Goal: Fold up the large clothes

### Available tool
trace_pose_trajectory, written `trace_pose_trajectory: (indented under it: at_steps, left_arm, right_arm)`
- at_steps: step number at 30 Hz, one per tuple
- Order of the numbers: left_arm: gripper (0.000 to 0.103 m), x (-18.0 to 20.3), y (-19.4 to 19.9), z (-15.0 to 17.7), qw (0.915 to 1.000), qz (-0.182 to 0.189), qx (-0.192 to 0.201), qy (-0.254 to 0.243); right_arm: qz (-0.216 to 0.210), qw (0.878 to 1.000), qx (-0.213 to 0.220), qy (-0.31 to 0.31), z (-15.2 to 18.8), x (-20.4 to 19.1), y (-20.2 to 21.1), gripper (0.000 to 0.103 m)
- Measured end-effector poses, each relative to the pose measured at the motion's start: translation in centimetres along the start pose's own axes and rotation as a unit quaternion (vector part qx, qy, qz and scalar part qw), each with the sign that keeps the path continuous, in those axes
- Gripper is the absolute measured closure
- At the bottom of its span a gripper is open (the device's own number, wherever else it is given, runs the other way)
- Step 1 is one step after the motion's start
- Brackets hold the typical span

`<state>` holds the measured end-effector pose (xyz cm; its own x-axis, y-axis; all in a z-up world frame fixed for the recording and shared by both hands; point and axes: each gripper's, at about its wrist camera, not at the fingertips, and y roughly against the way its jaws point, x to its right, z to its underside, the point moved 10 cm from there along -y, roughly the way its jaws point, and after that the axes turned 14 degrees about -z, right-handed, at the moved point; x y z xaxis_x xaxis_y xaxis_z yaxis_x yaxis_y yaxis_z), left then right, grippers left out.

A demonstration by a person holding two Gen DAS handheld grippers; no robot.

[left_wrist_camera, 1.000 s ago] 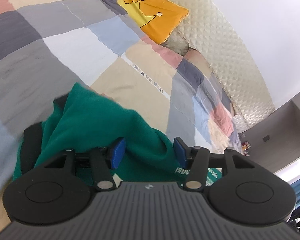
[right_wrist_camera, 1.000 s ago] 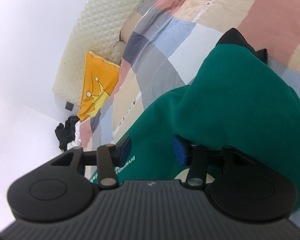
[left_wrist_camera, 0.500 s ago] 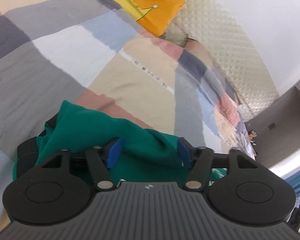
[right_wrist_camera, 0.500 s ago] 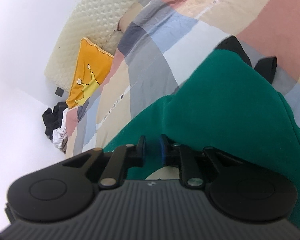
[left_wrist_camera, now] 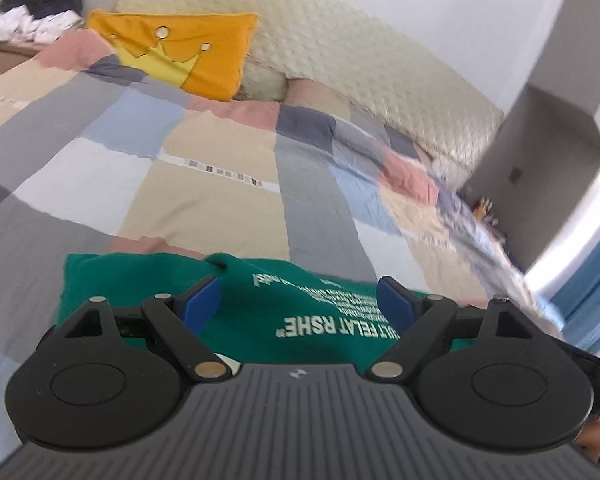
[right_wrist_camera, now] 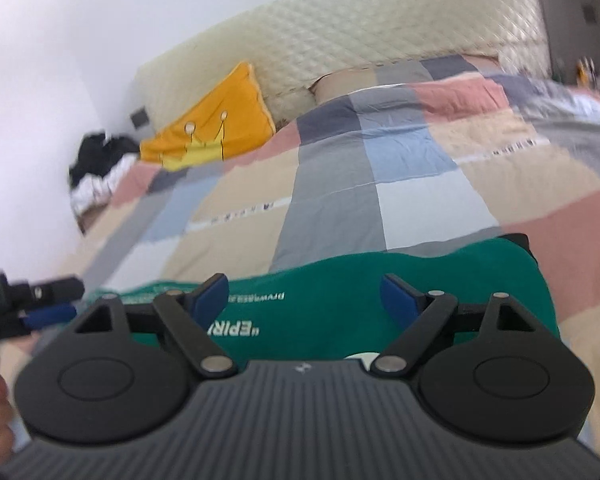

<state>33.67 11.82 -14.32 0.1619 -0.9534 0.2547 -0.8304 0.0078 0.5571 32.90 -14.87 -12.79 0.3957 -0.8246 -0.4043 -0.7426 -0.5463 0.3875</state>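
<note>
Our left tongs (left_wrist_camera: 298, 298) and right tongs (right_wrist_camera: 304, 294) have just opened wide, holding nothing, above the green shirt (left_wrist_camera: 268, 304) lying flat at the bed's (left_wrist_camera: 204, 200) near edge.

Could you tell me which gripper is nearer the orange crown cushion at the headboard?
Left, I'd judge. The left gripper views the orange crown cushion larger; the right gripper sits further right.

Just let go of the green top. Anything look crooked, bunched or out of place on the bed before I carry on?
Mostly tidy. The green top lies flat on the patchwork quilt, both grippers open and clear after opening their jaws. One oddity: its far edge isn't straight, bulging higher at the right with dark fabric peeking out.
</note>
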Motion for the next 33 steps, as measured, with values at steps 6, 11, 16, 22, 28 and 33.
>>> trace_pose_trajectory:
  at_steps: [6,11,16,22,28,33]
  left_arm:
    - [0.015,1.1,-2.3,1.4,0.9941,-0.073,0.002,-0.08]
    - [0.015,0.8,-4.0,2.3,0.9947,-0.069,-0.018,-0.074]
    - [0.013,0.3,-6.3,3.3,0.9924,-0.078,-0.042,-0.086]
    - [0.009,0.6,-8.5,4.1,0.9861,-0.102,-0.063,-0.115]
    - [0.005,0.5,-9.8,3.9,0.9845,-0.108,-0.076,-0.115]
    - [0.006,0.8,-8.1,3.0,0.9883,-0.096,-0.054,-0.106]
  right_arm:
    - [0.017,0.998,-0.03,0.05,1.6,0.4,-2.8,0.019]
    - [0.005,0.999,-0.03,0.03,2.2,1.4,-3.8,0.018]
    - [0.004,0.998,-0.053,0.035,2.9,1.8,-5.6,0.018]
    - [0.026,0.995,-0.069,0.068,4.0,1.8,-7.2,0.018]
    - [0.028,0.994,-0.078,0.069,4.1,1.9,-7.4,0.018]
    - [0.027,0.995,-0.064,0.068,3.4,1.4,-6.1,0.017]
